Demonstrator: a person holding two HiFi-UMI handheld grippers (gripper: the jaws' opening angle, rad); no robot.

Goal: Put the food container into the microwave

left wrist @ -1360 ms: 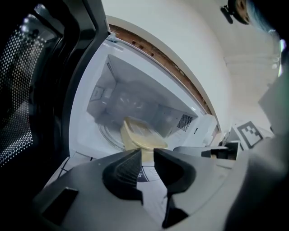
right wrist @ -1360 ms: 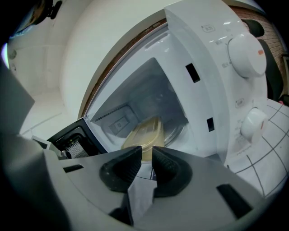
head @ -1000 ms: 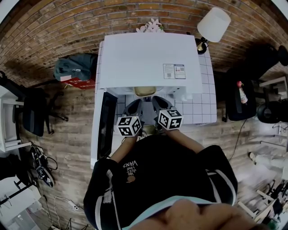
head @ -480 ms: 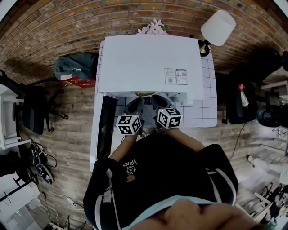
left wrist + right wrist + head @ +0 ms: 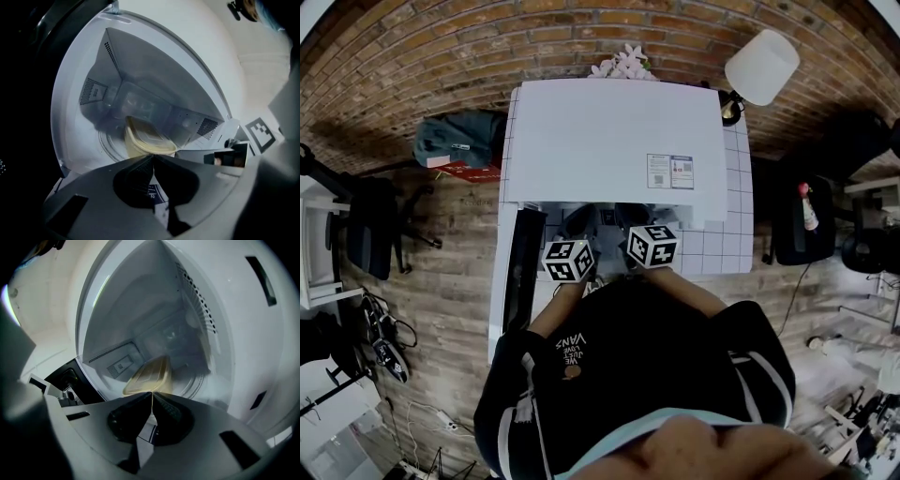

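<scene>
With the door [image 5: 522, 267] of the microwave [image 5: 609, 131] swung open on your left and free room around the food container [image 5: 146, 140] inside the cavity [image 5: 145, 75], your left gripper [image 5: 153, 157] and right gripper [image 5: 152, 393] reach in side by side, each pinched shut on its rim.

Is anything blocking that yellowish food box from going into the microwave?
Nothing visible does. The door is swung open at the left, and the food container, pinched by the left gripper and the right gripper, is inside the microwave cavity, over the turntable.
</scene>
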